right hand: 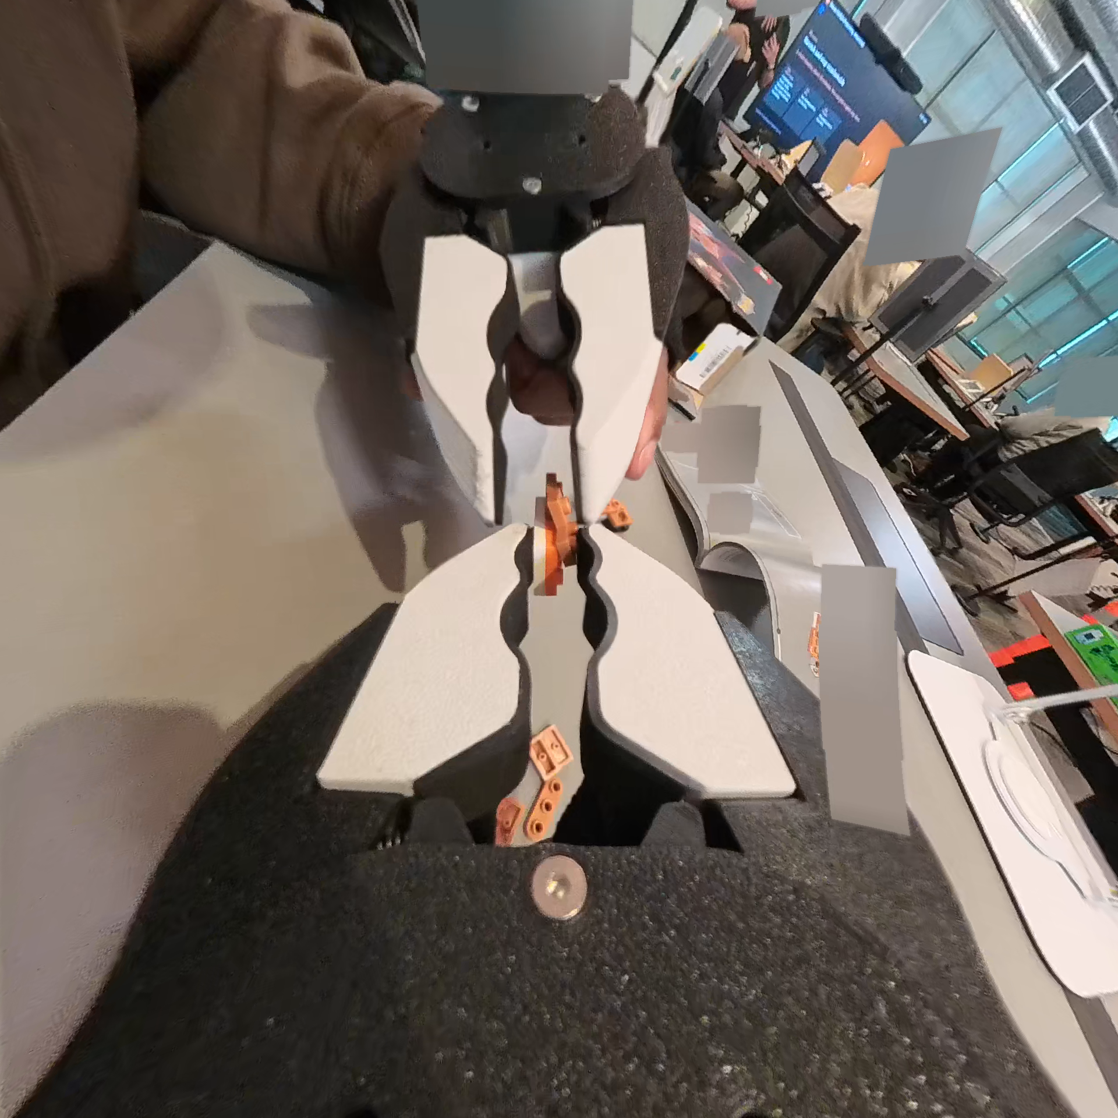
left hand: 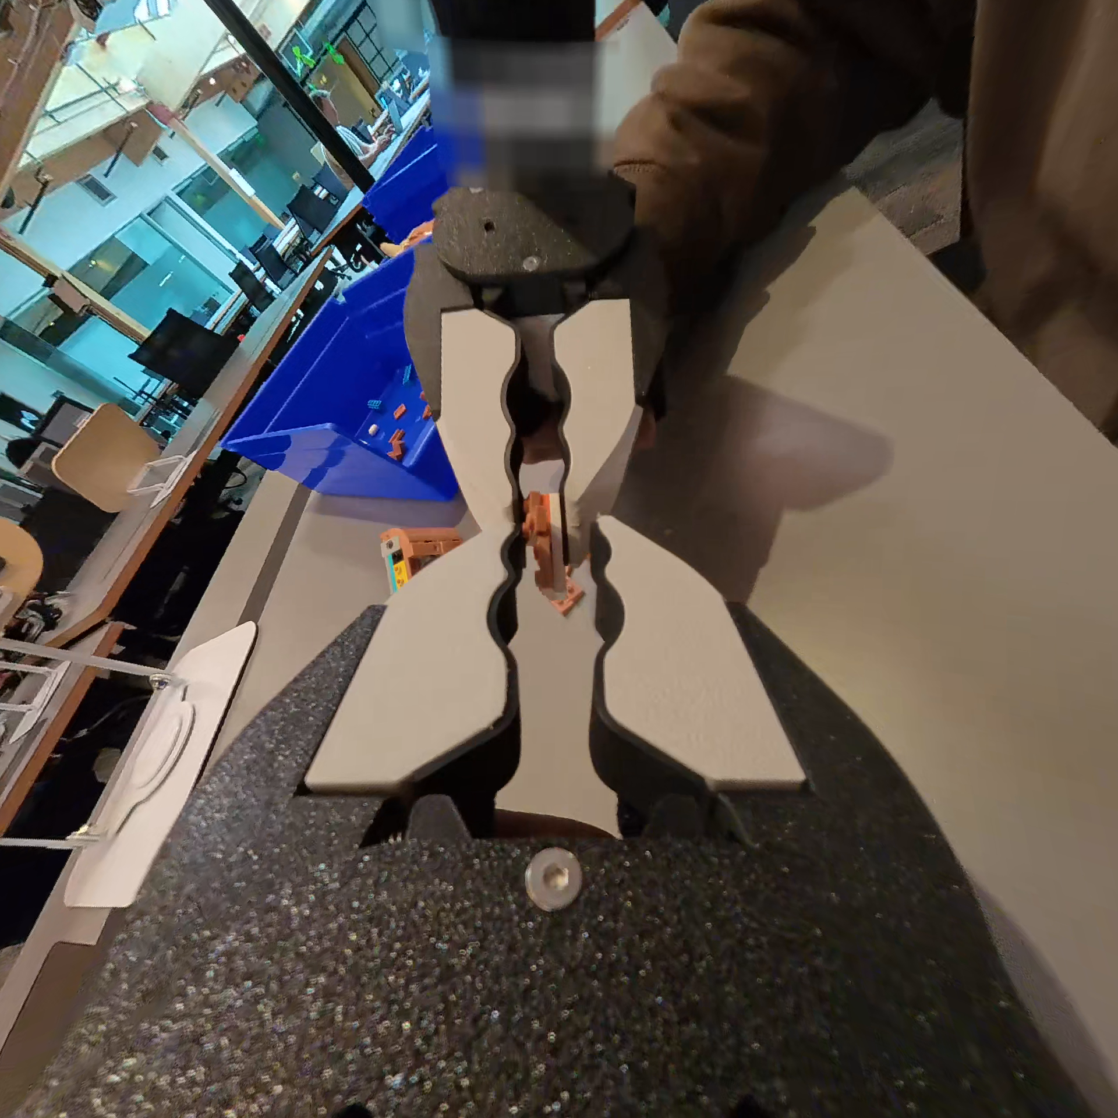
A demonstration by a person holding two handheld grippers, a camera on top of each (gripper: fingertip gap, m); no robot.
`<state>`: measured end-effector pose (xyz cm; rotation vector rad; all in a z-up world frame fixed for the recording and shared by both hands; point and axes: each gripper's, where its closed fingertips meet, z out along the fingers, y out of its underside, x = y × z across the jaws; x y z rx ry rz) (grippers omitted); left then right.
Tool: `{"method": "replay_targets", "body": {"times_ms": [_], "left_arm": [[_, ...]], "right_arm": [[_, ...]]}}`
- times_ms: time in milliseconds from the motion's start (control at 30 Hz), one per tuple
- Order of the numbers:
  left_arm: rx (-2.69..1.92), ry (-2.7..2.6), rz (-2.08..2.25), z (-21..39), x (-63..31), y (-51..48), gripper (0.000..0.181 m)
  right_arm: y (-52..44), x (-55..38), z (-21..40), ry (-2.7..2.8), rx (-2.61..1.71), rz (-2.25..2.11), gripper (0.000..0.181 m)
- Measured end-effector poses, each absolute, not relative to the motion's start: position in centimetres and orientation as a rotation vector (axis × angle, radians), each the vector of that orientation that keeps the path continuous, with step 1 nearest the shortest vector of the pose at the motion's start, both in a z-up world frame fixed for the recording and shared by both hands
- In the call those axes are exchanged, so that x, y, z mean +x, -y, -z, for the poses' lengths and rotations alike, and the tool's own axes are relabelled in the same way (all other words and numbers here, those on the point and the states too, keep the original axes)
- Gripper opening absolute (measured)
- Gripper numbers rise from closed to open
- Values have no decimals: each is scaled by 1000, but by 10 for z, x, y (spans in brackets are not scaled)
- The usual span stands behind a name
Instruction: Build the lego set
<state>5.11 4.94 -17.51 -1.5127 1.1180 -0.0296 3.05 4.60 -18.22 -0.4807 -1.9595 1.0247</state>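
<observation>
The grey table (left hand: pixel 877 484) carries one blue bin (left hand: pixel 339 423) of loose bricks behind the brown lego assembly (left hand: pixel 544 544). Left gripper (left hand: pixel 547 538) and right gripper (right hand: pixel 553 532) meet tip to tip, both clamped on it. Three loose brown pieces (right hand: pixel 547 786) lie beneath.

- Brown lego sub-assembly (right hand: pixel 555 532), small, stepped plates w/ a white part on one side, held up off the table, standing on edge (exact build unclear).
- Loose brown lego plates (right hand: pixel 547 780) lie flat on the table, near side.
- Part-built brown model (left hand: pixel 417 553) on the table, far left.
- Spare bricks (left hand: pixel 396 426) in the far blue bin.
</observation>
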Motion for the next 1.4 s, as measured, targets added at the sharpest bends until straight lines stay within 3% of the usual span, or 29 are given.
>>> {"method": "replay_targets", "body": {"times_ms": [333, 533, 967, 1400], "left_arm": [[-1561, -1119, 121, 178, 52, -46, 11], [-1550, -983, 260, 167, 47, -48, 27], [-1675, -245, 1271, 150, 41, -65, 30], [-1588, -81, 1526, 144, 49, -66, 18]], "right_arm": [[-42, 33, 189, 1995, -415, -884, 13], [-47, 35, 170, 1907, -482, -1043, 13], [-62, 35, 141, 1719, -501, -1146, 13], [-65, 31, 136, 1647, -423, -987, 13]]}}
